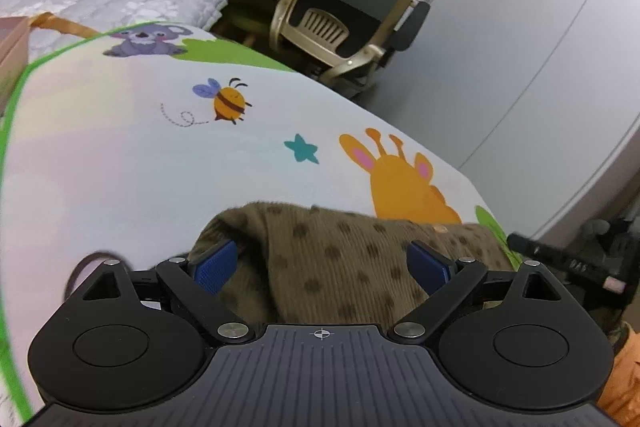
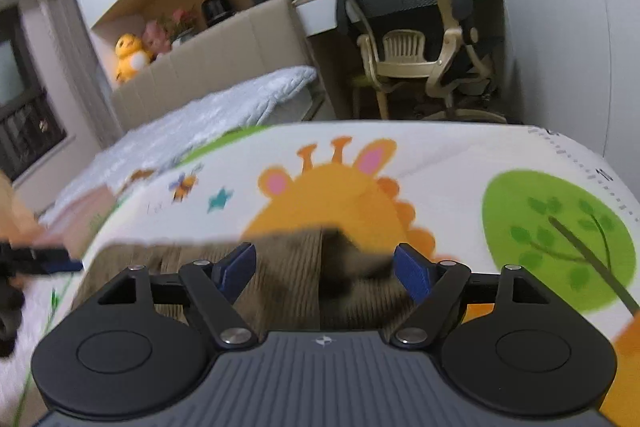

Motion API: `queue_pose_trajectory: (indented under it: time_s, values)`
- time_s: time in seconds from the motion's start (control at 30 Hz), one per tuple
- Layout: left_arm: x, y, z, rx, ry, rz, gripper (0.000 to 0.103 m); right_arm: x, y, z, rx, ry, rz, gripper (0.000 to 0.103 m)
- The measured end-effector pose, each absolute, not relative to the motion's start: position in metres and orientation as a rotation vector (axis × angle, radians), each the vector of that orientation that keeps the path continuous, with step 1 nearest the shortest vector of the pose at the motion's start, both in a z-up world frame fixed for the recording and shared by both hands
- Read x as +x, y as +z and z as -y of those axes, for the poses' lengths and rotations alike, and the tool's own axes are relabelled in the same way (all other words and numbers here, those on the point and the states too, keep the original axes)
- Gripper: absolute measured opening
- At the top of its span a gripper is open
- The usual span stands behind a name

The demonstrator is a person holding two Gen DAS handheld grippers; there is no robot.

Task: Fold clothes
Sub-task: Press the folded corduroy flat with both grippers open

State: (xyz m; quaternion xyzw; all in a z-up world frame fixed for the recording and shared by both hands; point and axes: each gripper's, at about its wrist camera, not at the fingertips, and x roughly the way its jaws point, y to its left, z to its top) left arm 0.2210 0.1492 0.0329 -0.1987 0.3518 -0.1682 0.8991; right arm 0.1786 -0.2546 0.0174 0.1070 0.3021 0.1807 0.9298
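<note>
The brown spotted garment (image 1: 340, 259) lies low in the frame on the animal-print mat (image 1: 160, 155). The left claw (image 1: 326, 265) and right claw (image 2: 324, 271) are both spread, seemingly gripping nothing; the right view is blurred.

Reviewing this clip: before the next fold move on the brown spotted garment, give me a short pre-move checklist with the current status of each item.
1. Left gripper jaws open: ok, blue pads stand wide apart, not pressing the cloth.
2. Right gripper jaws open: ok, pads apart with cloth between them.
3. Brown spotted garment lies on the animal-print mat: ok.
4. Garment flat and smooth: not ok, a raised fold shows near the left pad in the left wrist view.
5. Whole garment outline visible: cannot tell, both grippers hide its near part.
6. Mat ahead of the garment free for folding: ok, only printed pictures there.
</note>
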Motion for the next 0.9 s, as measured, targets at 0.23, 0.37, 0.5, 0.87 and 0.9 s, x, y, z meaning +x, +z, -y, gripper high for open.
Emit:
queue_pose_trajectory:
  time_s: [0.23,0.37,0.5,0.87,0.9]
  values:
    - [0.183,0.01,-0.127,-0.35,-0.369,-0.814,0.095,0.144,-0.01,0.236,-0.07,0.335,-0.712,0.089]
    - [0.164,0.015,-0.108,-0.247,-0.347,-0.754,0.095,0.132,-0.003,0.237,-0.105,0.318,-0.706,0.09]
    - [0.155,0.042,-0.095,-0.232,-0.419,-0.605,0.096,0.125,0.017,0.232,-0.069,0.341,-0.615,0.099]
    - [0.203,-0.011,-0.087,-0.427,-0.434,-0.676,0.097,0.173,0.011,0.184,0.213,0.527,-0.66,0.103]
    - [0.201,-0.012,-0.088,-0.427,-0.439,-0.664,0.097,0.177,0.004,0.18,0.213,0.522,-0.682,0.103]
